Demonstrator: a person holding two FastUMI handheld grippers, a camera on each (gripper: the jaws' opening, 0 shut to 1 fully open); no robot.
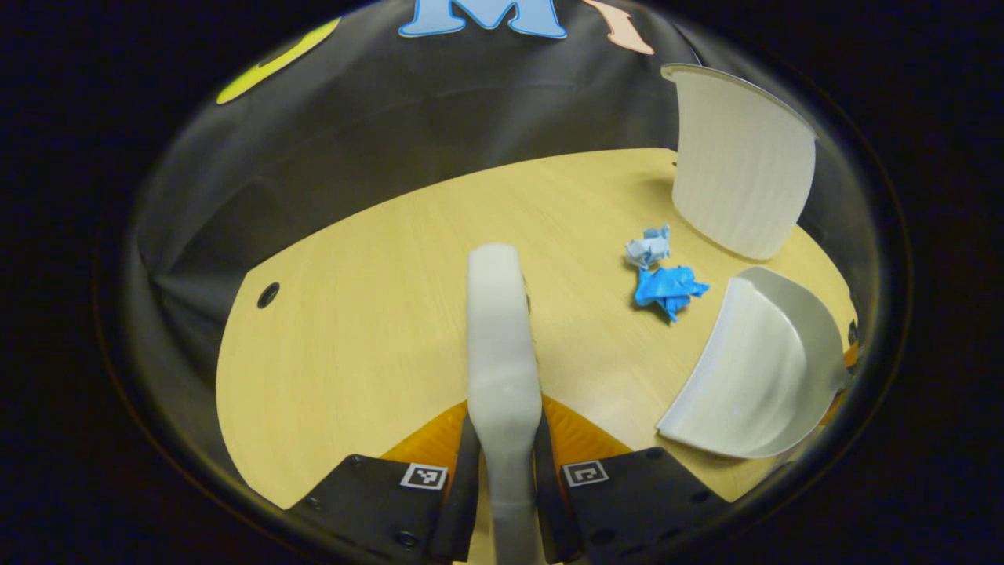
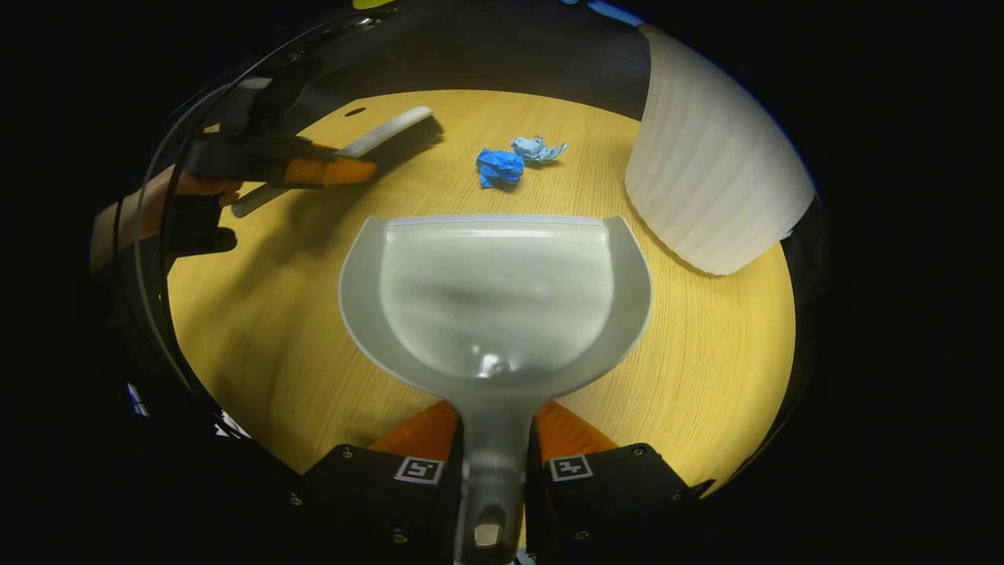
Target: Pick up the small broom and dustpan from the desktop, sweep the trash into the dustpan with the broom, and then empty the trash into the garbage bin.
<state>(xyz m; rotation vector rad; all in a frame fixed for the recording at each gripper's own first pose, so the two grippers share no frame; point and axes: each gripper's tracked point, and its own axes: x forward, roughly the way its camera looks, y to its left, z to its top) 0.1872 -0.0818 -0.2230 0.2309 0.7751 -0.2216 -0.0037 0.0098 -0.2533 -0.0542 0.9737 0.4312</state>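
Nearest in the right gripper view, the right tongs (image 2: pixel 492 463) are clamped on the handle of one grey dustpan (image 2: pixel 494 302), whose wide mouth faces the far side of the desk (image 2: pixel 274 329) with its front lip just short of the trash. Nearest in the left gripper view, the left tongs (image 1: pixel 504 463) are clamped on the handle of one pale small broom (image 1: pixel 500 329), which reaches forward over the desk; whether its head touches the wood cannot be told. Counted out: one broom, one dustpan, one white ribbed garbage bin (image 2: pixel 710 173) and two pieces of crumpled trash, a bright blue wad (image 2: pixel 500 166) with a paler blue wad (image 2: pixel 536 147) just beside it on its far side. Both wads lie on the desk between the dustpan's mouth and the far edge, with the bin standing near them to the right. Across the desk in the right gripper view, a hand (image 2: pixel 188 192) holds the left tongs and the broom at far left. Light wood grain covers the desk, which has one small round hole (image 1: pixel 268 295) near its far left corner. Black cloth hangs as the booth's wall behind it.
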